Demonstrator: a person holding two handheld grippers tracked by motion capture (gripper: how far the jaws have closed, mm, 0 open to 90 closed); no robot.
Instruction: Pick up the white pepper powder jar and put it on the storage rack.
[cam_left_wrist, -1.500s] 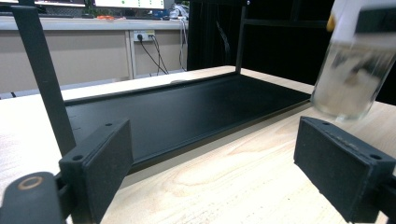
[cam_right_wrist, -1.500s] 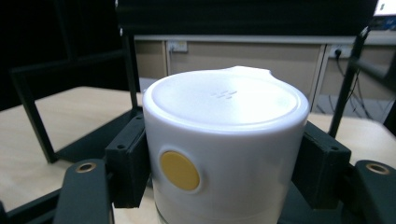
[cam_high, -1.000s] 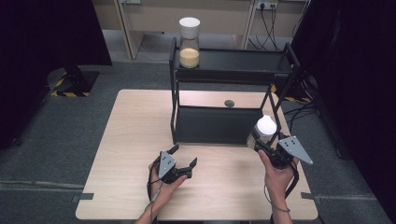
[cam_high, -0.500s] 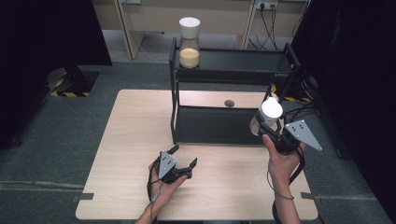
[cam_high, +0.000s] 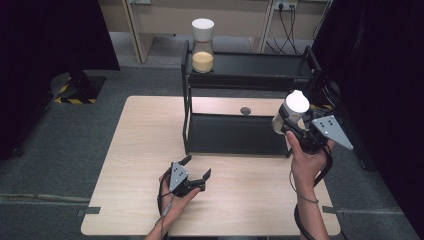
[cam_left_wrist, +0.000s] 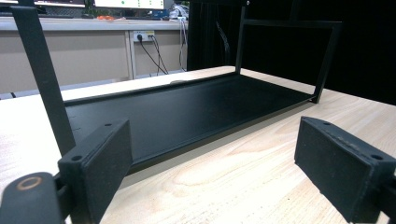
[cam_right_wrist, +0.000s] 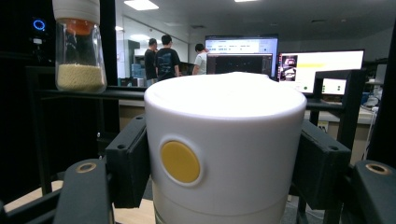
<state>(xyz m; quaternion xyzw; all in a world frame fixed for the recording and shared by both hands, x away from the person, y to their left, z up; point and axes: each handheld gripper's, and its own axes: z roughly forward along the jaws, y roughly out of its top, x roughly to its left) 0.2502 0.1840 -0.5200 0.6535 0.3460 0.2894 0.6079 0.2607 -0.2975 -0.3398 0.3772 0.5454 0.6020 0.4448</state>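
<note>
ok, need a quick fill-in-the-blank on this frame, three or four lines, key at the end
1. The right hand-held gripper is shut on a jar with a ____ lid.
2. The left hand-held gripper rests on the table with its jaws ____.
3. The second jar stands on the rack's ____ shelf.
4. The button on the held jar's lid is ____.

Missing words: white; open; top; yellow

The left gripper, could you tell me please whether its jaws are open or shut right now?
Open. The left gripper rests on the table with its jaws spread; its own view shows bare wood between the pads.
</note>
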